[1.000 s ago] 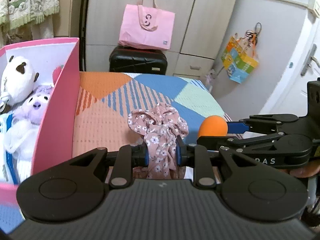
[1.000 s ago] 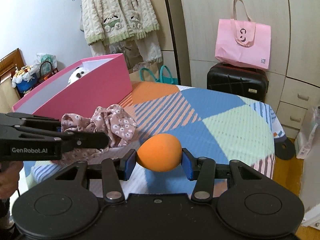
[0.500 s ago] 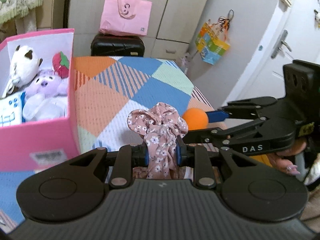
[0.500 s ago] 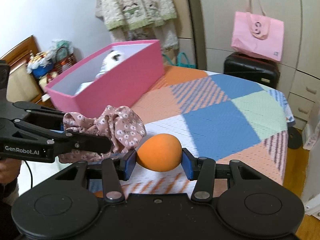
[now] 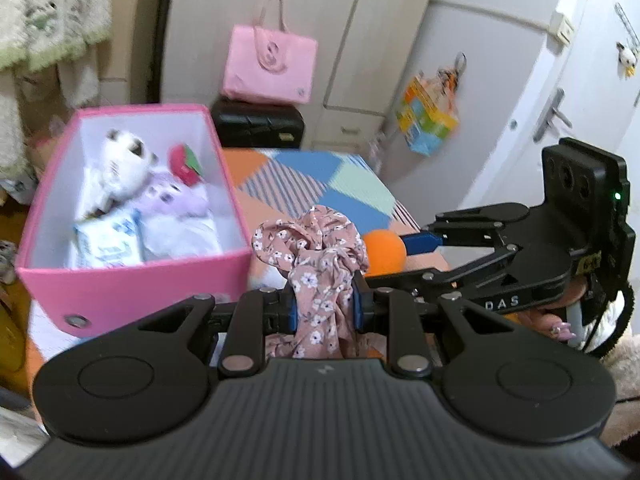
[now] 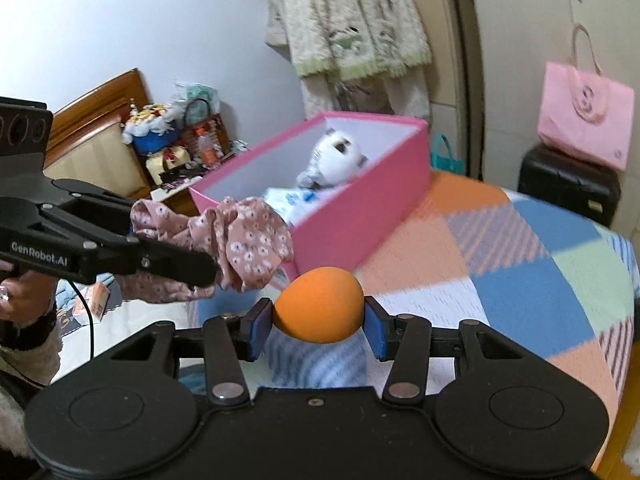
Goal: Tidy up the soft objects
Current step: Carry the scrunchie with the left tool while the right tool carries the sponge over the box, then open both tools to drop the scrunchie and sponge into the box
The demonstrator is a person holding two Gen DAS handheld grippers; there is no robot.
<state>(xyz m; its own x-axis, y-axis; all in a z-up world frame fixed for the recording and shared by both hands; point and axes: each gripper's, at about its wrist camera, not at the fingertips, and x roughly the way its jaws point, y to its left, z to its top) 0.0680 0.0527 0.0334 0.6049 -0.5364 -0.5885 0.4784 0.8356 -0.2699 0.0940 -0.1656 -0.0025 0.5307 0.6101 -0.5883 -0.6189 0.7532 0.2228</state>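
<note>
Left gripper [image 5: 322, 306]: jaws pinching a pink floral scrunchie [image 5: 316, 252], held in the air; the fabric bunches above the blue pads and hangs below them. It sits just beside the near right corner of the pink box [image 5: 132, 284].

Right gripper [image 6: 318, 322]: jaws pressed on either side of an orange ball [image 6: 319, 305], held off the bed. In the left view the ball shows just right of the scrunchie, behind it.

Pink box: open, white inside, standing on the bed near its left edge. Contents: a white plush [image 5: 122, 160] with dark patches, a purple plush [image 5: 176, 198], a red strawberry toy [image 5: 184, 162] against the right wall, and a blue-and-white pack [image 5: 108, 240] at the near end. Contents blurred.

Bed cover [image 6: 520, 264]: patchwork of orange, blue, green and striped fields.

Background: a pink bag [image 5: 270, 66] on a black case [image 5: 258, 124], wardrobe doors, a knitted garment [image 6: 352, 20] hanging on the wall, a colourful bag [image 5: 428, 120] hanging near a door.

A hand [image 6: 22, 300] holds the left gripper's handle.
</note>
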